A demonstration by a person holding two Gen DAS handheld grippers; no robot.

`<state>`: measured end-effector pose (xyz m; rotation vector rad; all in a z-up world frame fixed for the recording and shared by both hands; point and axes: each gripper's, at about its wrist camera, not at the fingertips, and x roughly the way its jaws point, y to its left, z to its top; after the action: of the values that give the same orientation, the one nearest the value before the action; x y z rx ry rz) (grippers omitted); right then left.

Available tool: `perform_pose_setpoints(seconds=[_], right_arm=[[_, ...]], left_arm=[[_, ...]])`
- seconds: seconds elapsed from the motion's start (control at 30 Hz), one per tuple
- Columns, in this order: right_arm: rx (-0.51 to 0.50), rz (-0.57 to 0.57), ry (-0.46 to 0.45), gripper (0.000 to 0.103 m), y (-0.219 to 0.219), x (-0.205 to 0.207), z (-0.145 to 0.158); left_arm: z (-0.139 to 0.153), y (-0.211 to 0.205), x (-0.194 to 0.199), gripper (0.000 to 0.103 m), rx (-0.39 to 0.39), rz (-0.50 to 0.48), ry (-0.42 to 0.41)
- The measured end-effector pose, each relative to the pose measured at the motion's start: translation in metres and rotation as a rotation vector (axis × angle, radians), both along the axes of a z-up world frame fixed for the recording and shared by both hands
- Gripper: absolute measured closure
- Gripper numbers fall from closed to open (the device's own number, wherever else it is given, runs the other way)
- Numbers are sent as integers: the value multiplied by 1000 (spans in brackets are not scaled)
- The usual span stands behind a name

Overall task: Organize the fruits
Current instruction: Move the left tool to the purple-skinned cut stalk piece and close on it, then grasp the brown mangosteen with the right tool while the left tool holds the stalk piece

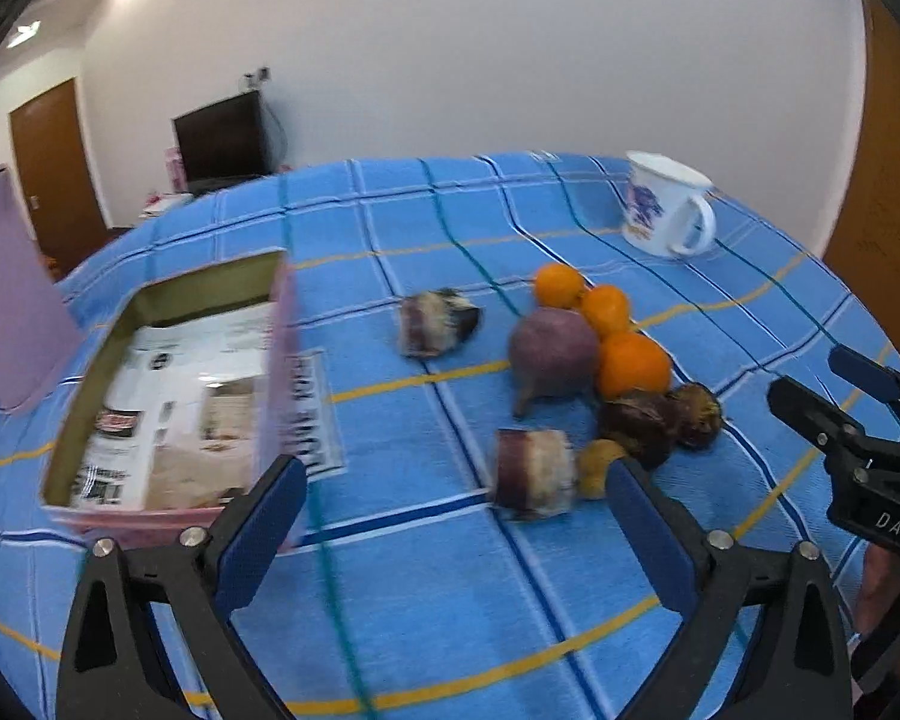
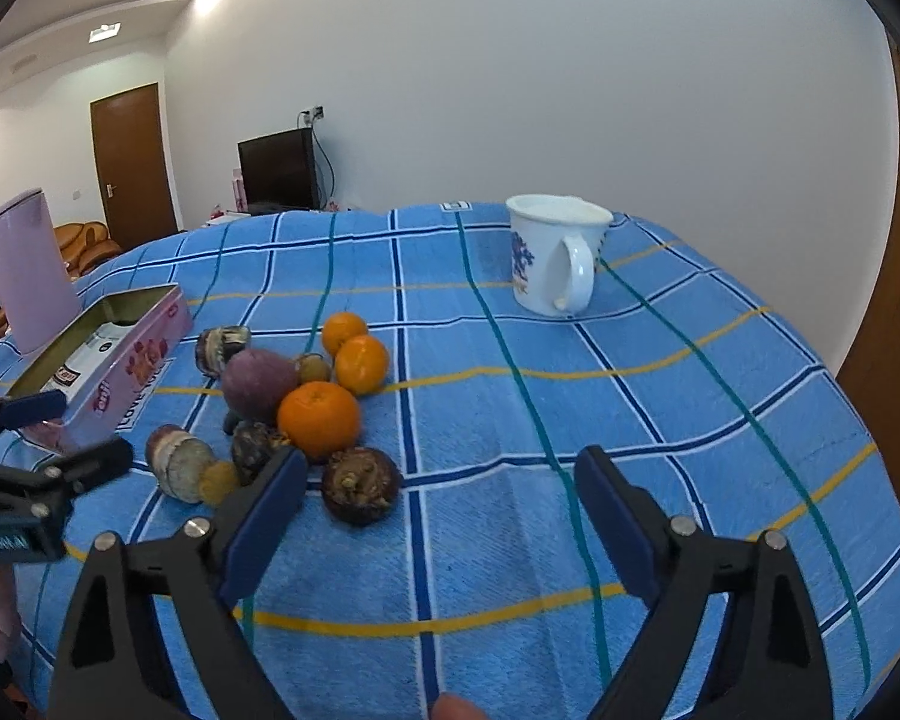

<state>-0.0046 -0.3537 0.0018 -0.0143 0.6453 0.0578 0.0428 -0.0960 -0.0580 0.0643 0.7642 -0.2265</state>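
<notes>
A white-walled room with a brown door [image 2: 133, 165] and a dark screen [image 2: 277, 171] at upper left lies behind a tabletop covered by a blue checked cloth [image 2: 660, 396], which fills most of both views. At the left edge of the right wrist view stands a pink lid [image 2: 30, 270], upright behind an open pink tin box [image 2: 123, 369] with printed paper inside. A white mug [image 2: 555, 261] with a blue pattern stands well apart at the upper right of the cloth.

The left claw [image 1: 456, 483] hangs wide open at the bottom of its view, nothing between its pads; its left pad is in front of the tin's near corner. The right claw [image 2: 441, 489] is likewise spread wide and empty, low in its own view.

The fruits cluster mid-frame, just right of the tin: a round purple fruit [image 2: 258, 384] touching three oranges [image 2: 319, 420], dark mangosteens [image 2: 361, 485] nearest the right claw, two purple-and-pale cut pieces [image 1: 534, 474], and a small yellow fruit [image 2: 219, 483] beside the nearer piece.
</notes>
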Motion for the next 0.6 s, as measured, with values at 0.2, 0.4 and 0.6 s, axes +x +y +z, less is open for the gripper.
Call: perform_pose_setpoints(seconds=[0.2, 0.4, 0.6], right_arm=[[12, -4, 28, 18, -8, 4, -7], [31, 27, 65, 33, -8, 10, -13], [19, 72, 112, 41, 8, 24, -19]], left_arm=[[-22, -15, 15, 51, -26, -59, 118], [-24, -20, 15, 65, -29, -87, 115], [-22, -16, 12, 65, 4, -87, 76]])
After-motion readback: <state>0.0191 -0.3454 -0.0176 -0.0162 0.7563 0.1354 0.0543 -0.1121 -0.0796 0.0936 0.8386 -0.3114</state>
